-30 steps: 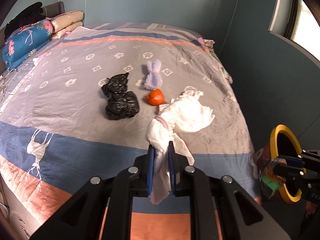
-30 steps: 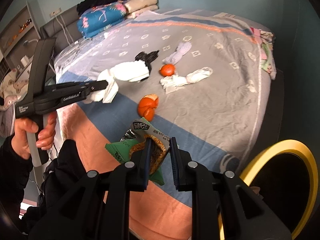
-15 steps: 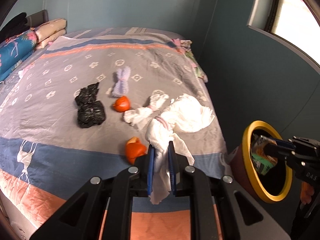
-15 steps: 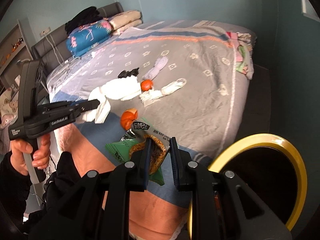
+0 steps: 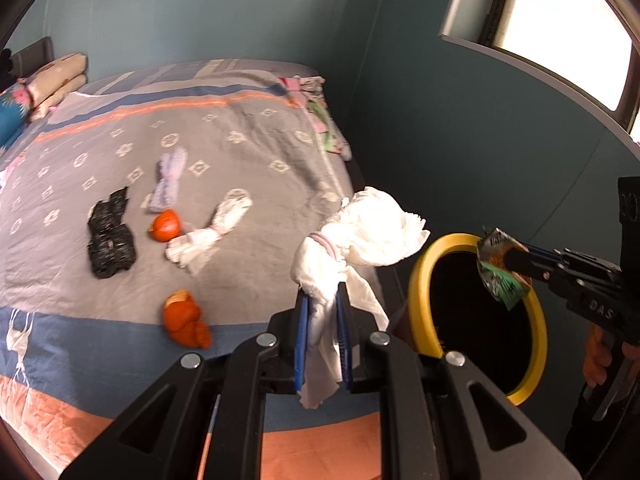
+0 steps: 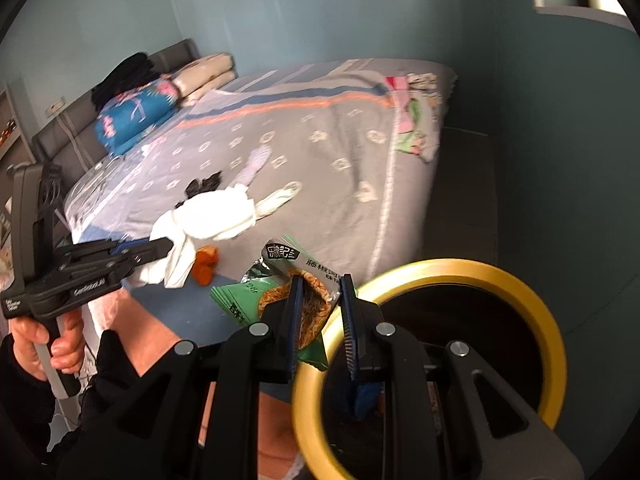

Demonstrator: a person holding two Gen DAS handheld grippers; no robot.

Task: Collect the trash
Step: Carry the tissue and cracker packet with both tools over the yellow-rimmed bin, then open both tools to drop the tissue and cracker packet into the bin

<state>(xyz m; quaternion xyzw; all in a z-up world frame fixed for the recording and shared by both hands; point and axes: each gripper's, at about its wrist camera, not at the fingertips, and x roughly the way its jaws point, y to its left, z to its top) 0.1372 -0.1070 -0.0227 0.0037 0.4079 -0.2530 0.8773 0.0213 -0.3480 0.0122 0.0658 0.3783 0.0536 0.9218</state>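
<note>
My left gripper (image 5: 323, 300) is shut on a white crumpled bag (image 5: 360, 236) tied with a pink band, held over the bed's corner, left of the yellow-rimmed bin (image 5: 420, 276). My right gripper (image 6: 320, 284) holds a green snack wrapper (image 6: 280, 276) over the bin's rim (image 6: 460, 268); its jaws look slightly parted, the wrapper resting against the left finger. It also shows in the left wrist view (image 5: 500, 276). On the bed lie orange peels (image 5: 186, 320), an orange piece (image 5: 165, 226), a black bag (image 5: 110, 236) and a white rag (image 5: 208, 232).
The bed (image 5: 248, 148) with a grey patterned cover fills the left. A lilac cloth (image 5: 168, 180) lies on it, folded bedding (image 6: 136, 108) at the head. A teal wall (image 5: 460, 140) stands right of the bin.
Both grippers have swung right toward the bin. The right gripper with the wrapper now sits over the bin's opening, and its jaws have widened a little.
</note>
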